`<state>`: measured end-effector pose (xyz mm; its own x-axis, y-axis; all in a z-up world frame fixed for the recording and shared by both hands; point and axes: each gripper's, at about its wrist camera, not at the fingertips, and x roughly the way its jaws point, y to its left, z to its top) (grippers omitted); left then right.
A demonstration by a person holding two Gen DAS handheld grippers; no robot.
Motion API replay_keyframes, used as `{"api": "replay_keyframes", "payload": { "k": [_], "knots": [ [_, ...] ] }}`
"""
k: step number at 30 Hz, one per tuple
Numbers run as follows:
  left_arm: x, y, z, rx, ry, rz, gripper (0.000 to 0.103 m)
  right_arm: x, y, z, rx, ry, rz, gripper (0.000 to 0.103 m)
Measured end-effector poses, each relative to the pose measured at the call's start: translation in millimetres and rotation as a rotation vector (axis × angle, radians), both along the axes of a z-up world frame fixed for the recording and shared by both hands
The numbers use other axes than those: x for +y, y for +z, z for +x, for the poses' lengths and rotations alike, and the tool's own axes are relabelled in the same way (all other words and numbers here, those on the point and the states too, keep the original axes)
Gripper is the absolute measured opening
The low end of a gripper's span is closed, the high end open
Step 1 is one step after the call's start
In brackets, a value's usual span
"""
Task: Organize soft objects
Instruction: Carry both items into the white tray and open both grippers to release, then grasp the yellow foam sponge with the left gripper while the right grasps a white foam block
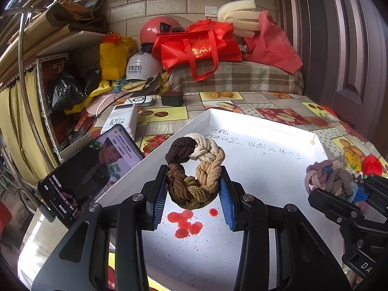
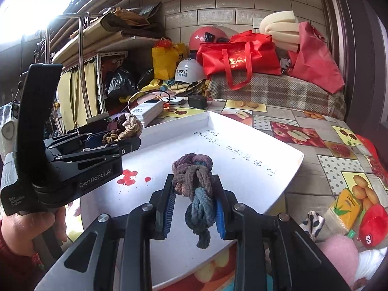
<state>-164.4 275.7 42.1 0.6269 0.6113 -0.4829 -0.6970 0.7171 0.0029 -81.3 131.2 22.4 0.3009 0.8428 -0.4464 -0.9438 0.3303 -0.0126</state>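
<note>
Gripping one braided hair tie each, fingers clenched: left gripper (image 1: 194, 191) holding the brown tie (image 1: 194, 169), right gripper (image 2: 195, 201) the purple-blue tie (image 2: 195, 184), both above the white tray (image 2: 278, 169) mid-bench, presumably for dropping inside.

light: bright daylight, upper left | glare: white tray (image 1: 266, 169) washed out | edges: fisheye-bent, dark corners | focus: sharp

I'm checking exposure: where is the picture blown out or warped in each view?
Left wrist: the tray's far part glares white and the door bows with fisheye. Right wrist: the top-left corner is blown out by window light, and the tray's near rim curves.
</note>
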Motion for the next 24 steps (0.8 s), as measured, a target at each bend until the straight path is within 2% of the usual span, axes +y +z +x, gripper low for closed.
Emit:
{"api": "replay_keyframes", "payload": {
  "k": [2, 4, 6, 9, 10, 12, 13, 24],
  "knots": [
    [1, 0, 1, 0.005, 0.006, -0.002, 0.047, 3, -2, 2, 0.010, 0.003, -0.014, 0.030],
    [1, 0, 1, 0.010, 0.018, 0.003, 0.057, 6, -4, 2, 0.009, -0.001, -0.034, 0.048],
    [0, 0, 0, 0.010, 0.028, 0.012, 0.086, 5, -4, -1, -0.008, -0.019, -0.037, 0.086],
    [2, 0, -3, 0.000, 0.046, 0.010, 0.103, 4, -3, -1, -0.023, -0.048, -0.035, 0.090],
    [3, 0, -4, -0.004, 0.048, 0.003, 0.103, 4, -3, 1, -0.016, -0.049, -0.035, 0.090],
    [5, 0, -6, -0.011, 0.053, -0.006, 0.103, 4, -3, 4, -0.005, -0.058, -0.035, 0.101],
    [5, 0, -6, -0.014, 0.056, -0.007, 0.103, 3, -2, 5, -0.001, -0.066, -0.033, 0.103],
    [3, 2, -8, -0.017, 0.070, 0.008, 0.103, -5, 2, 1, -0.023, -0.070, 0.025, 0.103]
  ]
}}
